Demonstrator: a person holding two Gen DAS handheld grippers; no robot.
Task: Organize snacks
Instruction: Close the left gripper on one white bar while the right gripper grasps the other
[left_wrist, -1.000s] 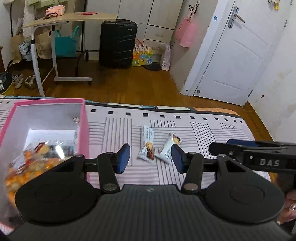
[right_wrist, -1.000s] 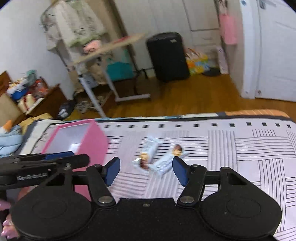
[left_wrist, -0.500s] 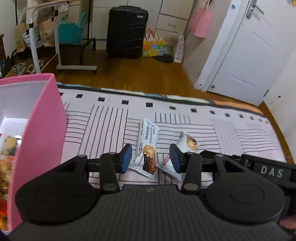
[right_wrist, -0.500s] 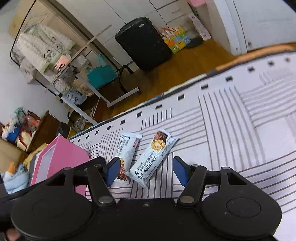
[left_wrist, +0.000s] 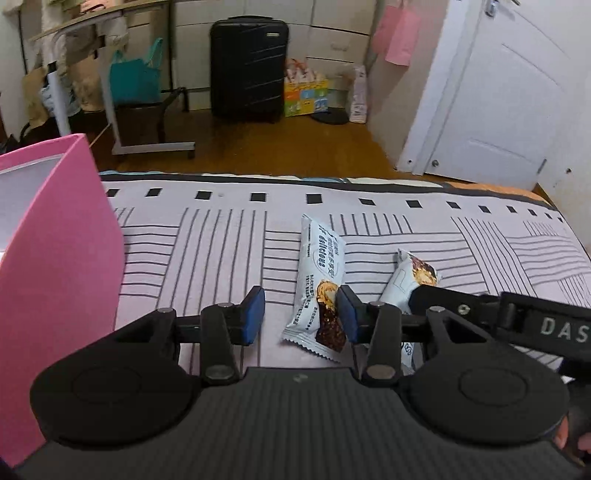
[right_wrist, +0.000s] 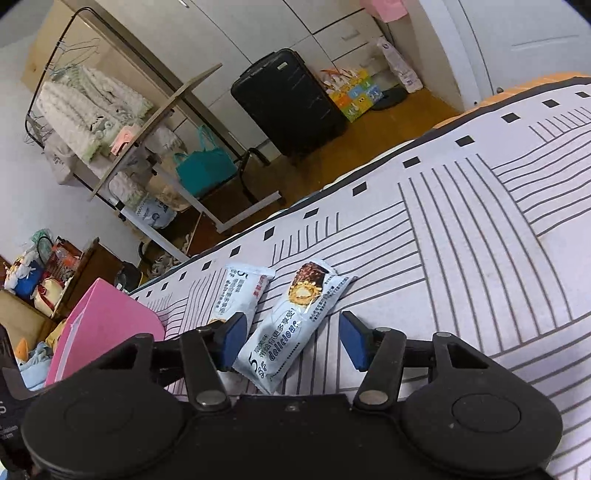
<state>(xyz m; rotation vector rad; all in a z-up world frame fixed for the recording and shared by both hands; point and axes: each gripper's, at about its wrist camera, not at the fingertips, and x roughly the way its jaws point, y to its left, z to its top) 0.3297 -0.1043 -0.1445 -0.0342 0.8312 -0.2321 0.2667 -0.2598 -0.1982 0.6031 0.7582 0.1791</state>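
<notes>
While two snack bars still lie out on the bed, the tidying is not finished. The left snack bar (left_wrist: 322, 280) and the right snack bar (right_wrist: 295, 325) rest flat on the striped bed cover (left_wrist: 207, 251), side by side and very close, with the pink box (left_wrist: 55, 258) standing well off to the left of them. Each bar is in a pale blue wrapper with a picture of a nutty chocolate bar on it. The left claw (left_wrist: 301, 314) sits low over the near end of the left snack bar. Its blue pads are part way open, and the bar lies in the gap nearer the right pad, but I cannot tell if that pad touches it. It does not have hold of the bar yet. The right claw (right_wrist: 291, 339) is down around the near end of the right snack bar, and its jaws are closing, but there is a gap on both sides of the wrapper, so nothing is held there either. I think both bars are meant to go into the pink box. So what is left is to pinch each bar, lift it, carry it over and drop it in. From here I cannot see what is inside the box.
</notes>
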